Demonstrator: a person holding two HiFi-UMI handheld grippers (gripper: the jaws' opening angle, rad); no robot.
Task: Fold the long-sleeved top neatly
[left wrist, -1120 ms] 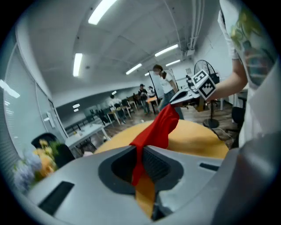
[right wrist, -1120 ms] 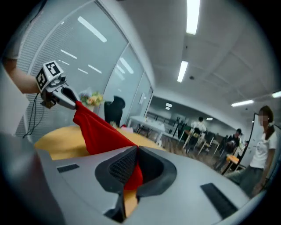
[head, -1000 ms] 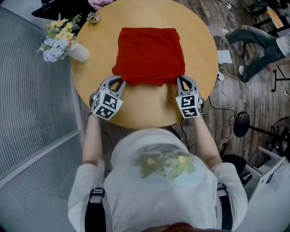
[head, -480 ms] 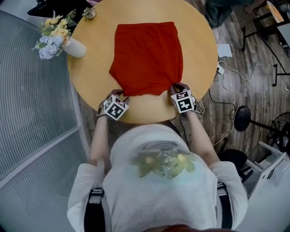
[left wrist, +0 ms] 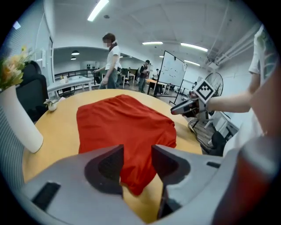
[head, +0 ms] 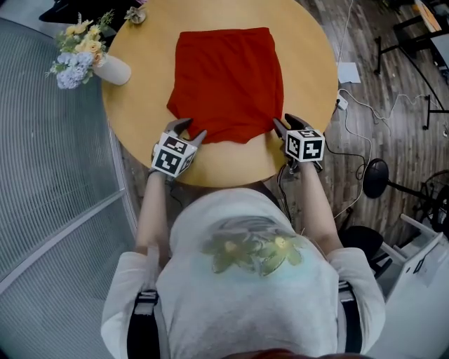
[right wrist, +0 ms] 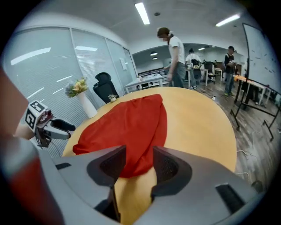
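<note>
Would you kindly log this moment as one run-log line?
left gripper, right gripper: jaws just opened, empty | folded red fabric top: flat on round wooden table

Table: I see a round table of pale wood.
Vase: a white vase stands upright near the left rim and holds yellow and pale-blue flowers.
Far rim: a small pot, too small for me to identify.
Floor: a sheet of paper and a cable lie on dark boards.
Background: a person stands beyond the table, with a whiteboard nearby.
</note>
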